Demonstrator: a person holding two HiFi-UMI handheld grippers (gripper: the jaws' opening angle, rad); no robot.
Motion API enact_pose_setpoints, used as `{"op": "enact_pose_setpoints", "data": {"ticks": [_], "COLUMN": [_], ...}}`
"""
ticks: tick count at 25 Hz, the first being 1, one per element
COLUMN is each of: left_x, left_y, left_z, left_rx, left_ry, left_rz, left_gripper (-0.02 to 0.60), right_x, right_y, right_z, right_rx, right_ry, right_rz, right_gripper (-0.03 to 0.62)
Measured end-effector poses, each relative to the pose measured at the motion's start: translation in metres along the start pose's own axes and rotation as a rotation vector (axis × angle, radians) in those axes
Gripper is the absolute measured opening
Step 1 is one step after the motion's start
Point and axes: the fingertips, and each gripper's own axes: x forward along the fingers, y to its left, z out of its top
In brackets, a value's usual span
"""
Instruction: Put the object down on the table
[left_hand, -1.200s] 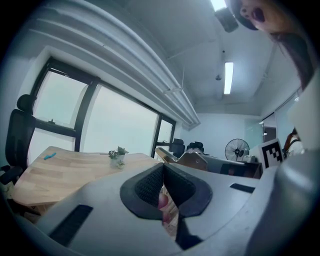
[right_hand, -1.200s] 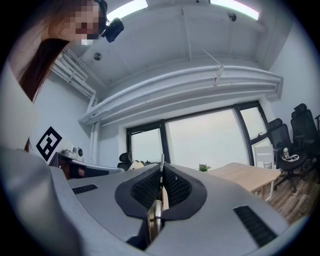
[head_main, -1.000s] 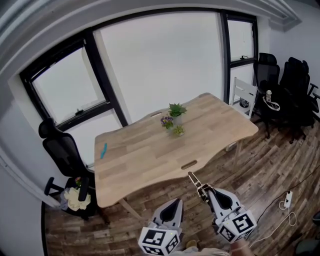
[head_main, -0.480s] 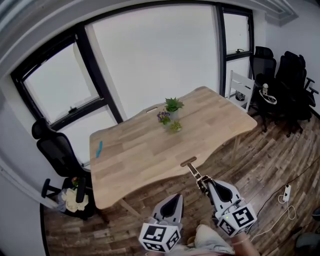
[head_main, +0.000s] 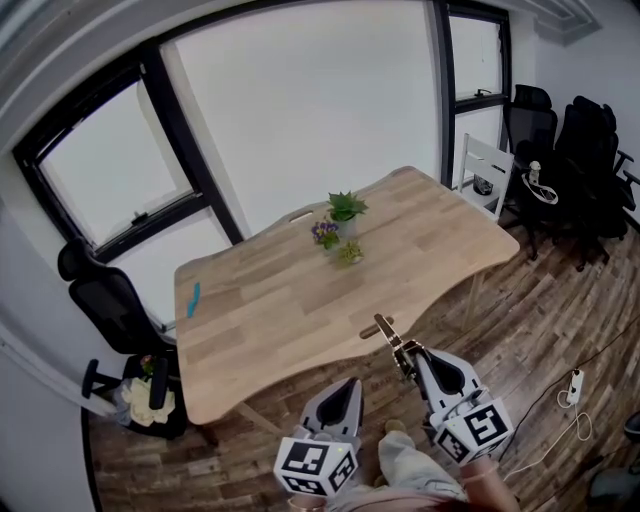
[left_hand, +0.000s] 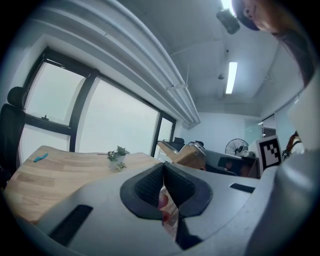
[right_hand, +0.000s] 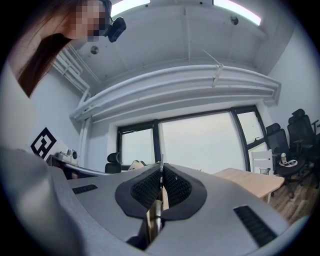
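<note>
My right gripper (head_main: 408, 362) (right_hand: 161, 175) is shut on a slim metal tool (head_main: 390, 340), whose brownish far end reaches the near edge of the wooden table (head_main: 290, 300). In the right gripper view the tool's thin blade (right_hand: 161, 167) stands pinched between the black pads. My left gripper (head_main: 348, 385) (left_hand: 163, 172) hangs lower, in front of the table over the floor. Its jaws are shut and nothing sticks out of them.
Small potted plants (head_main: 342, 212) stand at the table's middle back, and a blue item (head_main: 193, 298) lies near its left end. A black office chair (head_main: 105, 300) is at the left, a white chair (head_main: 490, 170) and black chairs (head_main: 590, 140) at the right. A power strip (head_main: 573, 385) lies on the floor.
The table has come nearer in the head view. My right gripper has carried the tool forward, so its tip now overlaps the table's near edge. The left gripper keeps its place.
</note>
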Motion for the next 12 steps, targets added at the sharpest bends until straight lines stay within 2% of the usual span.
{"op": "enact_pose_setpoints", "data": {"ticks": [12], "left_x": [0.066], "left_y": [0.024], "left_z": [0.02], "left_rx": [-0.001], "left_ry": [0.001], "left_rz": [0.016], "left_gripper": [0.003], "right_x": [0.058], "right_y": [-0.047], "right_z": [0.002], "right_rx": [0.004], "right_ry": [0.003], "right_rz": [0.02], "right_gripper": [0.0]}}
